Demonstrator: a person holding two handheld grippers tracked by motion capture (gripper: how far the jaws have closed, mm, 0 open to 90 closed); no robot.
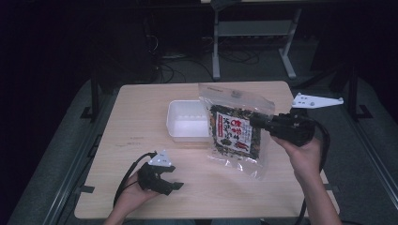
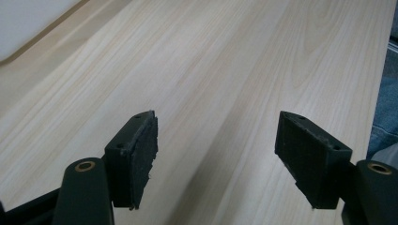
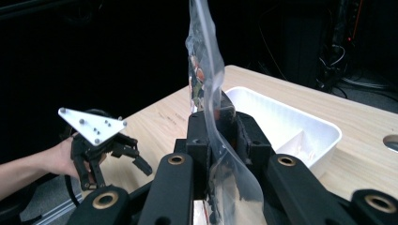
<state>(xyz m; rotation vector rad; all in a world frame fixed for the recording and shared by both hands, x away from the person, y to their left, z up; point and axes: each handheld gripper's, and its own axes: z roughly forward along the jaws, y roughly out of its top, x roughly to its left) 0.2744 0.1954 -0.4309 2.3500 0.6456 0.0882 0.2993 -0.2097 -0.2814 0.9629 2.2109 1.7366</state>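
Two grippers: over a wooden table (image 1: 141, 122)
Right gripper (image 1: 263, 123): clamped on snack bag (image 1: 234, 131), right of white tray (image 1: 180, 117)
Left gripper (image 1: 172, 185): jaws apart, empty, near left

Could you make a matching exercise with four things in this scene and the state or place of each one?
Things:
1. left gripper
2. right gripper
3. snack bag
4. white tray

States or places:
A. stands on the table, behind the bag
B. jaws open, nothing between them
C. jaws closed on the clear plastic
D. held up above the table, label facing the high view

Right pairs: 1-B, 2-C, 3-D, 4-A
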